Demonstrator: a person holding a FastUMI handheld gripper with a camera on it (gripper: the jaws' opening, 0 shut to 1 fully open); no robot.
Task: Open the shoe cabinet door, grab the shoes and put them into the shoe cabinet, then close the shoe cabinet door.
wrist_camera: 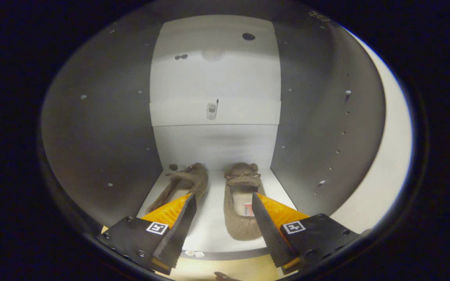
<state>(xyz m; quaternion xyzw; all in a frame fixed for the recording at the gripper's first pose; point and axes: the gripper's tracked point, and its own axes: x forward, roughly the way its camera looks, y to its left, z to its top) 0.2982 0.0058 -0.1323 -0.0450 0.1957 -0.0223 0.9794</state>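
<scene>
- You are looking straight into the open cabinet (311, 128); the door is out of the way, so the opening step reads as done.
- Two brown fuzzy shoes sit side by side on the white cabinet floor (209, 218), toes toward the back panel (215, 78).
- Left shoe (188, 183) lies at about 11 o'clock from your claw (222, 201), its heel end hidden behind the left finger.
- Right shoe (242, 207) lies at about 1 o'clock, touching or just under the right finger's tip; you cannot tell which.
- Claw is spread apart and clamps nothing; the bare strip of floor between the shoes shows in the gap.
- Judged from this, both shoes are placed. What seems left: back the claw out and close the door.
- Hard to make out: the door itself and its handle, so you cannot judge where to push from here.
- A small fitting (212, 110) sits on the crossbar at 12 o'clock; its kind is unclear.
- Side walls are dim, showing just rows of shelf-pin holes.
</scene>
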